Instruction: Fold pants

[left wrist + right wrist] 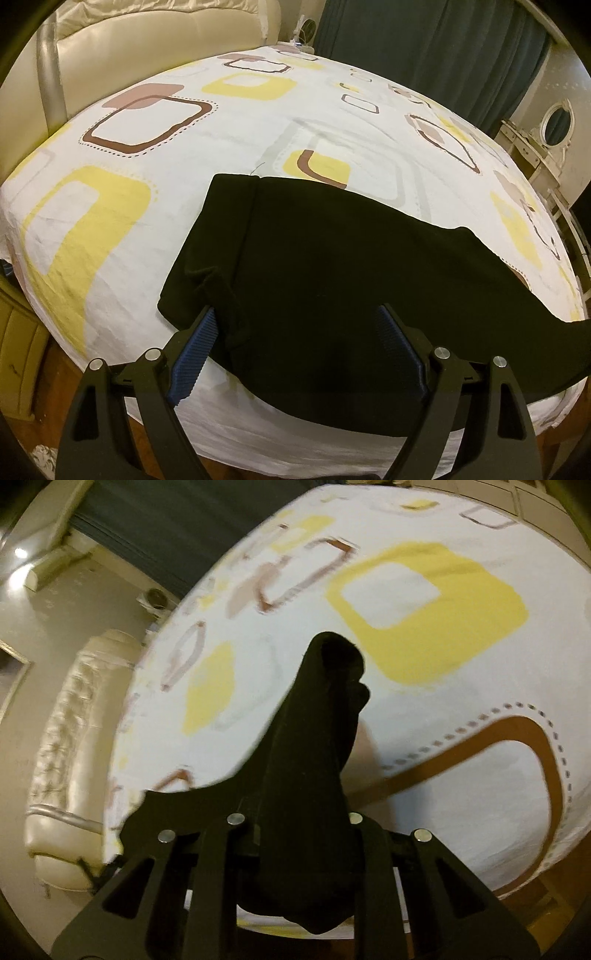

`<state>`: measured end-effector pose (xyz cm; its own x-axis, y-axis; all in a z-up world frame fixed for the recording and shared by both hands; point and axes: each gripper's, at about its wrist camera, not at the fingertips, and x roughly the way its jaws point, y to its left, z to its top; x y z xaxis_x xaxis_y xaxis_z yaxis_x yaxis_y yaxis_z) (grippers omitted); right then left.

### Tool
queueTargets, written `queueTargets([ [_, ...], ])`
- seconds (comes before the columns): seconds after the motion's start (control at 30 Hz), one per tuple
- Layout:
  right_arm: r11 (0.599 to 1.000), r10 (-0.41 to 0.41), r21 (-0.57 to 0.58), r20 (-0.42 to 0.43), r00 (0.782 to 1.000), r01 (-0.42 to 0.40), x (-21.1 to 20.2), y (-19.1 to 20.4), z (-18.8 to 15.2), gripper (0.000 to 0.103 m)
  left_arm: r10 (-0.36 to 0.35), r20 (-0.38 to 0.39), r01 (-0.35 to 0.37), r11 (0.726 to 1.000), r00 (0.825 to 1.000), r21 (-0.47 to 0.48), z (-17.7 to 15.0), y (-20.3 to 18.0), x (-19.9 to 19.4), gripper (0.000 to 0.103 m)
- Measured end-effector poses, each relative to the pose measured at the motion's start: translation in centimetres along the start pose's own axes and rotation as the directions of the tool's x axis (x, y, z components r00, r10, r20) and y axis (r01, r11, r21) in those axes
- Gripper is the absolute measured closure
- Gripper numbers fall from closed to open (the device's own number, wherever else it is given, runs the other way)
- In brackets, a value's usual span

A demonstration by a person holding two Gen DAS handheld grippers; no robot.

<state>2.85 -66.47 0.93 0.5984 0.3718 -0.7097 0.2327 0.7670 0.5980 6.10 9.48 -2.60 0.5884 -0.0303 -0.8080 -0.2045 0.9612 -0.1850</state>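
Pants: one pair of black fabric pants lies flat on the white bedsheet with yellow and brown square prints, waistband end toward 10 o'clock, leg trailing off toward 4 o'clock at the bed edge. Bare sheet from 9 round to 2 o'clock. Left gripper hovers over the near cloth, jaws wide apart, blue ribbed pads showing. Right gripper is clamped on a bunched black end, lifted off the sheet. Two grippers total. No readable writing.
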Motion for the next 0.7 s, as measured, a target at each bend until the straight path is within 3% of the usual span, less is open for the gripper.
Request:
queueTargets([
  [0.13, 0.996, 0.088, -0.036, 0.031, 0.996, -0.087, -1.6, 4.7, 0.4, 0.085, -0.004, -0.002, 0.004, 1.0, 1.0, -0.009, 0.1, 0.2, -0.2, 0.018],
  [0.33, 0.977, 0.156, -0.149, 0.027, 0.987, -0.15, -2.0, 13.2, 0.4, 0.085, 0.001, 0.006, -0.001, 1.0, 1.0, -0.015, 0.2, 0.3, -0.7, 0.018],
  [0.53, 0.954, 0.144, -0.264, -0.017, 0.989, -0.143, 0.9, 21.1, -1.2, 0.085, 0.013, 0.039, -0.014, 0.999, 0.999, 0.033, 0.4, -0.4, -1.6, 0.018],
  [0.7, 0.938, 0.086, -0.332, -0.058, 0.995, -0.101, 6.1, 26.4, -4.1, 0.085, -0.01, 0.036, 0.008, 0.999, 0.999, 0.036, 0.6, -0.8, -1.7, 0.018],
])
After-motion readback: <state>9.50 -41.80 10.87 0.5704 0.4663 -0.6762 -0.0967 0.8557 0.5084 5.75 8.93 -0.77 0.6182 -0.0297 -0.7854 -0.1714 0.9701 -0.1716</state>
